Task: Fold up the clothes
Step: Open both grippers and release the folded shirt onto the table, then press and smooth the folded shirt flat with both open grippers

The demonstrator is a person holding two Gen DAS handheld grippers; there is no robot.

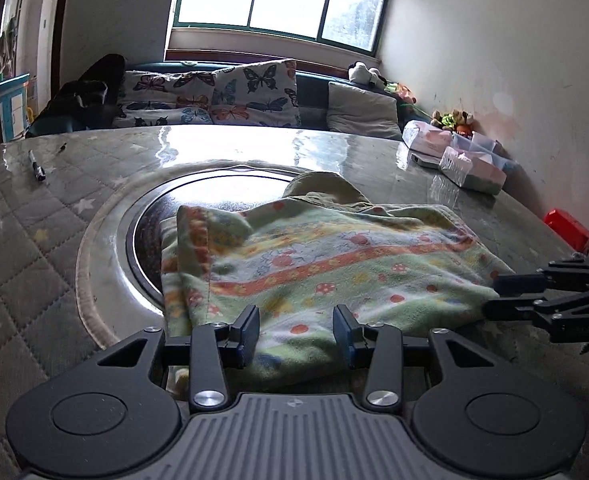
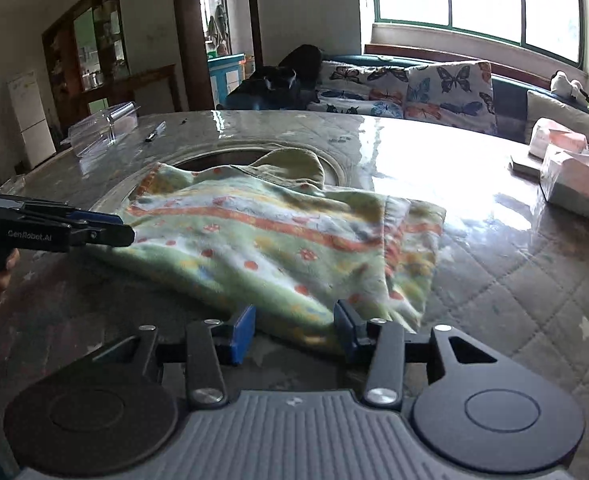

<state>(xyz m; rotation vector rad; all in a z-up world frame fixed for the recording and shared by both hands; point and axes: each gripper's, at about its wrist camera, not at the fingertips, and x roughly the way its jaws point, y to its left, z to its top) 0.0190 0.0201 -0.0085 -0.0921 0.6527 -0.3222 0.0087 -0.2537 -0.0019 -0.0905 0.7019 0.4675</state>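
Observation:
A green fleece garment [image 1: 322, 264] with orange flower stripes and mushroom spots lies folded on the table, partly over a round recess. It also shows in the right wrist view [image 2: 270, 240]. My left gripper [image 1: 296, 334] is open, its blue pads on either side of the garment's near edge. My right gripper [image 2: 294, 332] is open at the garment's near corner. The right gripper shows at the garment's right edge in the left wrist view [image 1: 494, 294]. The left gripper shows from the side in the right wrist view [image 2: 122, 228], at the garment's left edge.
The grey quilted table [image 1: 34, 280] has a shiny cover and a round dark recess [image 1: 214, 196]. A pen [image 1: 37, 166] lies far left. Tissue packs [image 1: 474, 168] and a red box [image 1: 568, 230] sit along the right wall. A clear plastic box [image 2: 102, 124] is at the far left. A sofa with butterfly cushions [image 1: 250, 92] is behind.

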